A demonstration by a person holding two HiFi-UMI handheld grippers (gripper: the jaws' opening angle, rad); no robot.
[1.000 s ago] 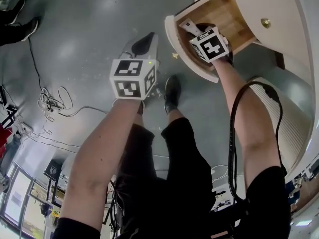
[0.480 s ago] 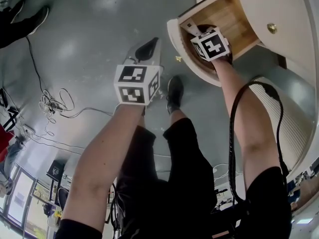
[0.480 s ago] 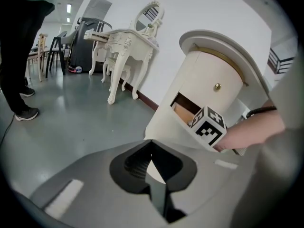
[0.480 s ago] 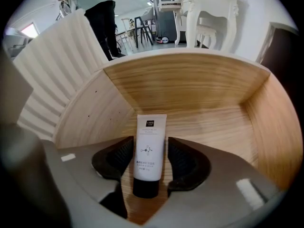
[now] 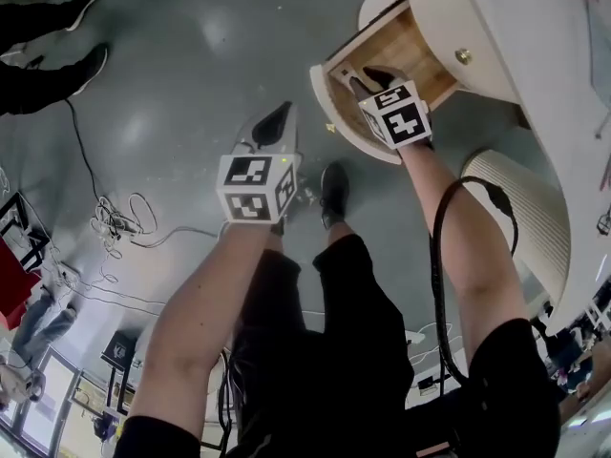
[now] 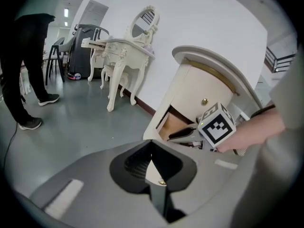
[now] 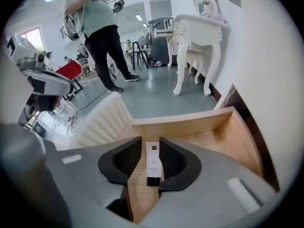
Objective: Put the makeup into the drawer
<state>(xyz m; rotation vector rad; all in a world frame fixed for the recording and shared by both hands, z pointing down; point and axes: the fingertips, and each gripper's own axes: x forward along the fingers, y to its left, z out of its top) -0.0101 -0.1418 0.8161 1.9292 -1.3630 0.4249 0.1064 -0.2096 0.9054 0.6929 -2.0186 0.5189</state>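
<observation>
A white makeup tube (image 7: 153, 163) with a black cap lies flat on the wooden floor of the open drawer (image 7: 190, 122). My right gripper (image 7: 151, 146) hovers above it, pointing steeply down. Its jaws are closing and stand a little apart. The tube shows through the gap, below the pads and untouched. In the head view the right gripper (image 5: 358, 79) is over the drawer (image 5: 329, 103), which is pulled out of the cream cabinet (image 5: 496, 27). My left gripper (image 5: 272, 122) hangs over the grey floor left of the drawer. In its own view the left gripper (image 6: 152, 148) is shut and empty.
A ribbed white bin (image 5: 516, 208) stands beside the cabinet, under my right arm. Cables (image 5: 115, 222) trail over the floor at the left. A person's shoes (image 5: 57, 65) are at the far left. A white dressing table (image 6: 118, 51) stands along the wall.
Both grippers have risen. The right one has lifted out of the drawer's depth, and its marker cube now sits above the drawer's front rim.
</observation>
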